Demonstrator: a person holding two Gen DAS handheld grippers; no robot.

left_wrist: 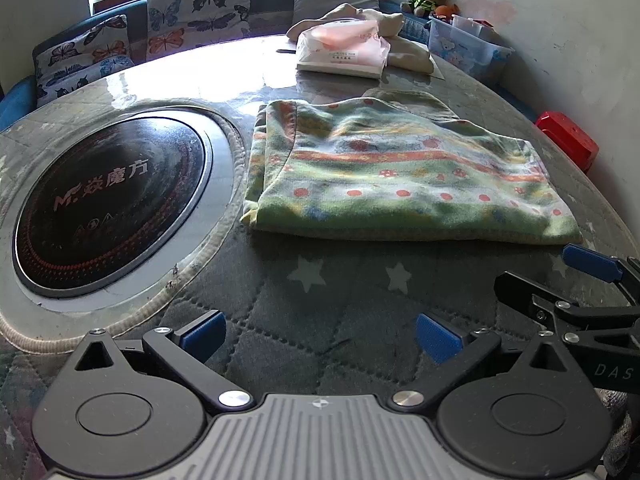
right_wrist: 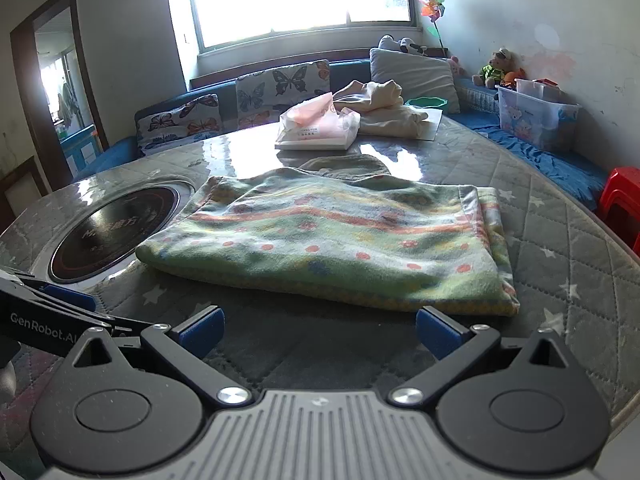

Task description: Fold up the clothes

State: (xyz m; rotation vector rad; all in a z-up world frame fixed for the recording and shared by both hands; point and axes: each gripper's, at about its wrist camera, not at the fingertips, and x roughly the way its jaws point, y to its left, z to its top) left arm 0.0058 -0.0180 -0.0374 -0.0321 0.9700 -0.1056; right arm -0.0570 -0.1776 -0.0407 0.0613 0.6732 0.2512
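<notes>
Left tongs [left_wrist: 320,334]: jaws spread wide, blue pads apart, nothing between them; they hang low over the quilted star-print cover of the round worktop [left_wrist: 344,292], short of the near edge of the garment. Right tongs [right_wrist: 320,330]: likewise released, pads well apart, gripping nothing, just short of the garment's near hem. In the left wrist view the right tongs show at the lower right edge, close beside the left pair; in the right wrist view the left tongs show at the lower left edge. Green patterned garment [right_wrist: 336,240]: lies folded flat into a rough rectangle on the worktop, orange stripes and red dots facing up, layers stacked with one side edge showing a doubled fold. It sits just right of the round black inset cooktop [left_wrist: 108,200], their edges near but not overlapping as far as can be told. A small grey-green cloth piece [right_wrist: 344,166] peeks out from behind the garment's far edge; contact uncertain. Farther back on the worktop: a pink-and-white tissue pack [right_wrist: 316,128], with a cream-coloured crumpled garment [right_wrist: 384,112] just beside it to the right, touching it. Behind the worktop: butterfly-print cushions [right_wrist: 280,84] on a blue bench under the window, a clear plastic bin [right_wrist: 536,116], a red stool [right_wrist: 624,200] at far right.
</notes>
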